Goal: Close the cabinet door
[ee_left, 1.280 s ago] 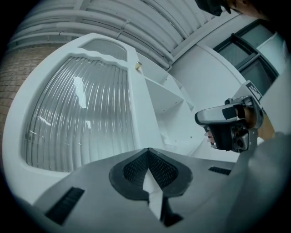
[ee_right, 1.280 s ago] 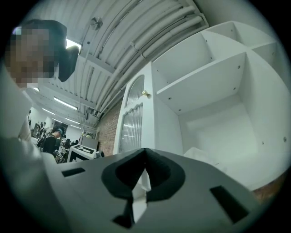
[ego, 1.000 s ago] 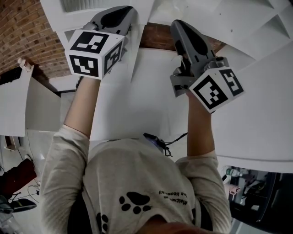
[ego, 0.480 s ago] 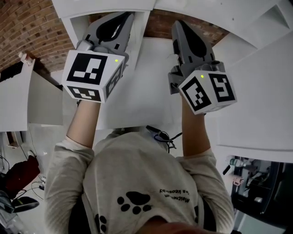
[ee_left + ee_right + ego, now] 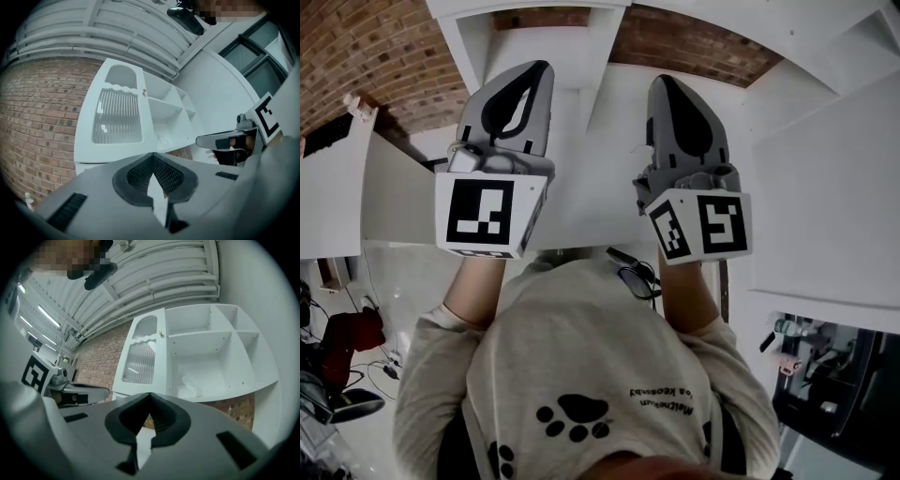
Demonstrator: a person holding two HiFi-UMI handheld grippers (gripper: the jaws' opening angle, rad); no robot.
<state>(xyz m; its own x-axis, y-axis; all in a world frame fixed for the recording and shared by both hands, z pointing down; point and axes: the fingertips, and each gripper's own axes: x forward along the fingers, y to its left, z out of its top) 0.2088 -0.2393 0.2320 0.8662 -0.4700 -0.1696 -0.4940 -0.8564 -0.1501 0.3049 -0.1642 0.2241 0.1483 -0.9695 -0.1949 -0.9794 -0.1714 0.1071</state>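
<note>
Head view shows left gripper (image 5: 536,75) and right gripper (image 5: 664,84) both closed, empty; left gripper view finds the cabinet door (image 5: 117,117) swung wide, probably best pushed near its free left edge; right gripper view shows the cabinet (image 5: 211,350) beside it.

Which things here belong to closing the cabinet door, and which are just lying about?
Job: open cabinet door; cabinet; left gripper and right gripper, both shut and empty.
Lying about: crumpled white item inside the cabinet; brick wall; eyeglasses.
</note>
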